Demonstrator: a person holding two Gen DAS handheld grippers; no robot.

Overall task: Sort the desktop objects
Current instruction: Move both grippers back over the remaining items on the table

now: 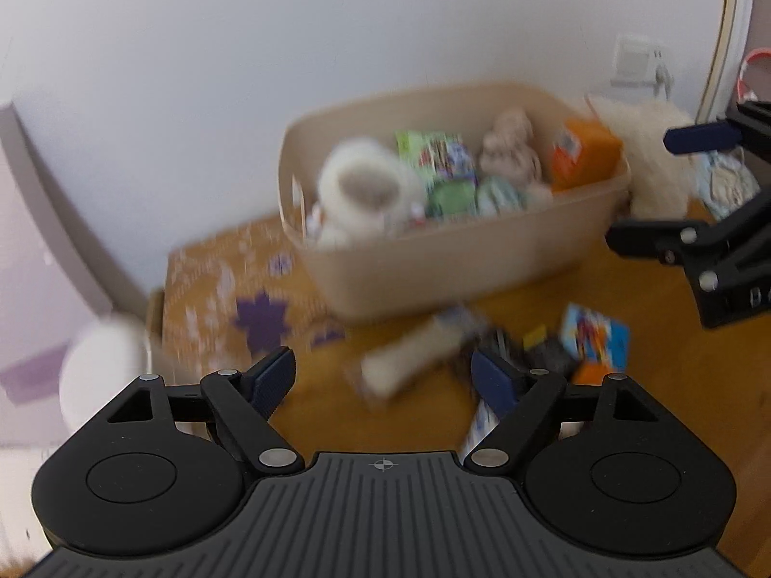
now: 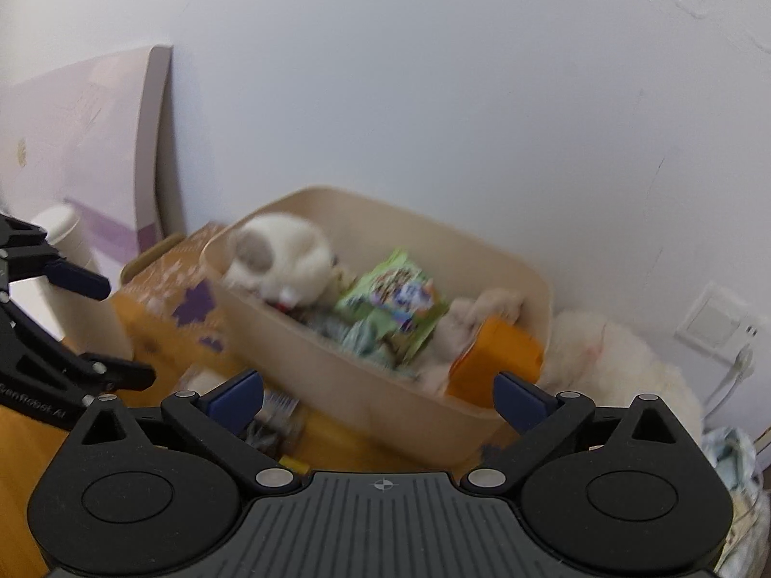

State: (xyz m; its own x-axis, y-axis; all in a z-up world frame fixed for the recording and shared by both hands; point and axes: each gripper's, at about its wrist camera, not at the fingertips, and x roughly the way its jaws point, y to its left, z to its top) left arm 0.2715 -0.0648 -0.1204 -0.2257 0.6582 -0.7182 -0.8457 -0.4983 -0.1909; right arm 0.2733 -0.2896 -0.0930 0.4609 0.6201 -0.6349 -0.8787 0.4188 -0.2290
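From my left gripper (image 1: 383, 378) I see both blue pads spread wide with nothing between them. My right gripper (image 2: 378, 397) is spread just as wide, also empty.

Just past the left fingers, loose items lie on the orange-brown desktop (image 1: 650, 385): a pale, blurred packet (image 1: 409, 361) lying at a slant, a dark item (image 1: 511, 351) beside it that I cannot identify, and one bright blue picture card (image 1: 595, 339) to the right. A white striped piece pokes out under the right-hand finger; too blurred to name.

To the left a brown cardboard box with purple leaf prints (image 1: 231, 298) sits against the bin, and a white rounded container (image 1: 103, 371) stands at its far left.

Behind the loose items stands one beige plastic bin (image 1: 433, 269), already loaded. In it I count one white plush toy (image 1: 361, 188), one green printed packet (image 1: 433, 151), one tan plush (image 1: 511, 144) and one orange box (image 1: 585, 151); smaller greenish pieces lie under these, unclear.

The bin's near wall stands between the right gripper and its contents. A fluffy white plush (image 2: 612, 361) lies outside the bin on its right, touching it, with a wall socket (image 2: 718, 320) behind it.
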